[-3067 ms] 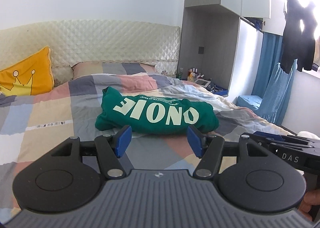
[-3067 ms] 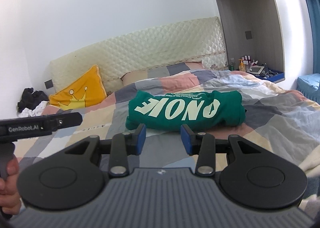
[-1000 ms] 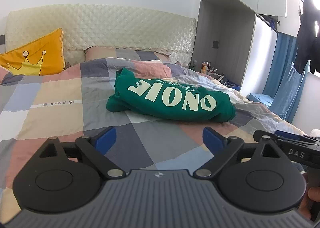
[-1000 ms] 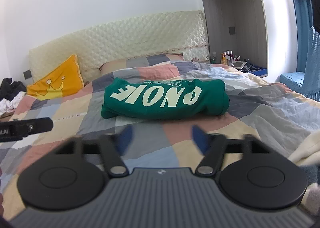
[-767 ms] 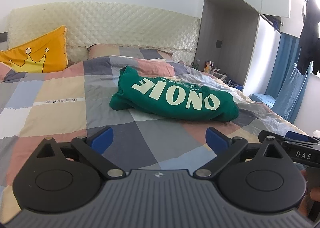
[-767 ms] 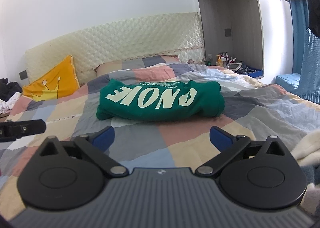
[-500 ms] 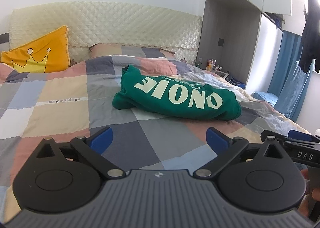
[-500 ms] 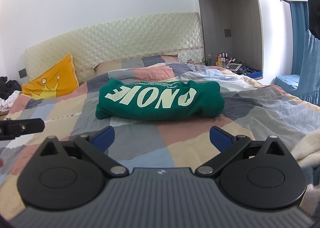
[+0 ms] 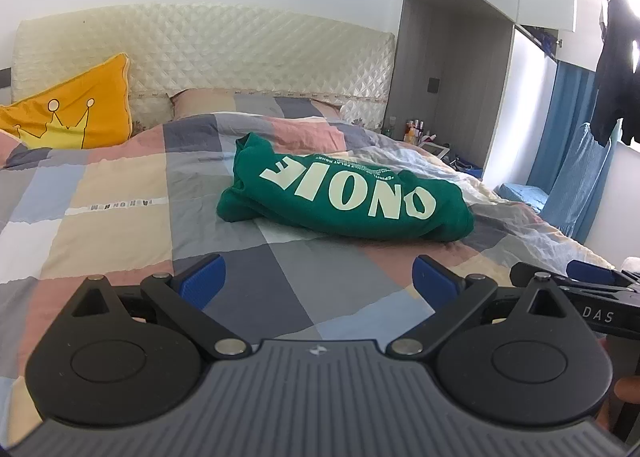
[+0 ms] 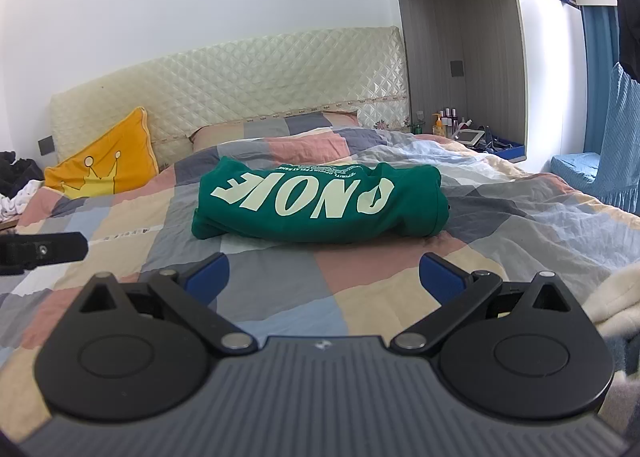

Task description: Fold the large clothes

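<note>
A green sweatshirt (image 9: 348, 197) with large cream letters lies folded into a thick bundle on the patchwork bedspread (image 9: 120, 193). It also shows in the right wrist view (image 10: 320, 205), in the middle of the bed. My left gripper (image 9: 318, 281) is open and empty, held above the bed a little short of the sweatshirt. My right gripper (image 10: 324, 277) is open and empty too, also short of the sweatshirt. The right gripper's body shows at the right edge of the left wrist view (image 9: 580, 289). Neither gripper touches the garment.
A yellow crown pillow (image 9: 76, 117) leans on the quilted headboard (image 9: 240, 57) at the back left. A grey wardrobe (image 9: 452, 77) and a bedside shelf with bottles (image 10: 452, 121) stand at the right. White fleece (image 10: 616, 297) lies at the bed's right edge.
Both grippers opened wide from a narrower gap over the last three seconds. Both drew back slightly from the sweatshirt, which has not moved.
</note>
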`<state>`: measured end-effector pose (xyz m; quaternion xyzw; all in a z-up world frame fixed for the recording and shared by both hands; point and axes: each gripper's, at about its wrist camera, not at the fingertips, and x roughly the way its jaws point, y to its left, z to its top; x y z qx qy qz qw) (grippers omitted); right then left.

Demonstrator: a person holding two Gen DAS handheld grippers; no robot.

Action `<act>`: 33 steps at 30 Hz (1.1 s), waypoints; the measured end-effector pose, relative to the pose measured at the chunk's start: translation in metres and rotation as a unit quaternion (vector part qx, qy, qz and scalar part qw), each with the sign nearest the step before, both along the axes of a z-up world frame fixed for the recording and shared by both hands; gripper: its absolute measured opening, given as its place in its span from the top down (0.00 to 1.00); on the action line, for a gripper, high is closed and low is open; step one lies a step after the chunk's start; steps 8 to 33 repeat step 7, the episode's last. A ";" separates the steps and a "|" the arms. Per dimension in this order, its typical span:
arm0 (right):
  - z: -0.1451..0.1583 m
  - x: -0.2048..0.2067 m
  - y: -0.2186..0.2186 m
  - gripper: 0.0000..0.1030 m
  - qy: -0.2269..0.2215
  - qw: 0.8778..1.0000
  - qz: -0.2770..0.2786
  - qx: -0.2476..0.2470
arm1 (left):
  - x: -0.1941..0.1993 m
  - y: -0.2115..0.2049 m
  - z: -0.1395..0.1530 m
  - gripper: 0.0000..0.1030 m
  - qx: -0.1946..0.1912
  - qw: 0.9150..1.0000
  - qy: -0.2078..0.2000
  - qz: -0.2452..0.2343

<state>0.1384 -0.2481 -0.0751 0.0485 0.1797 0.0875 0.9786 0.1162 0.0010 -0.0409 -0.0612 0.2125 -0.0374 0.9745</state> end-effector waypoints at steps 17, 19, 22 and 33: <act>0.000 0.000 0.000 0.00 0.000 1.000 0.000 0.000 | -0.001 0.000 0.000 0.02 0.000 1.000 0.000 0.001; 0.000 0.000 0.000 0.00 0.000 1.000 0.000 0.000 | -0.001 0.000 0.000 0.02 0.000 1.000 0.000 0.001; 0.000 0.000 0.000 0.00 0.000 1.000 0.000 0.000 | -0.001 0.000 0.000 0.02 0.000 1.000 0.000 0.001; 0.000 0.000 0.000 0.00 0.000 1.000 0.000 0.000 | -0.001 0.000 0.000 0.02 0.000 1.000 0.000 0.001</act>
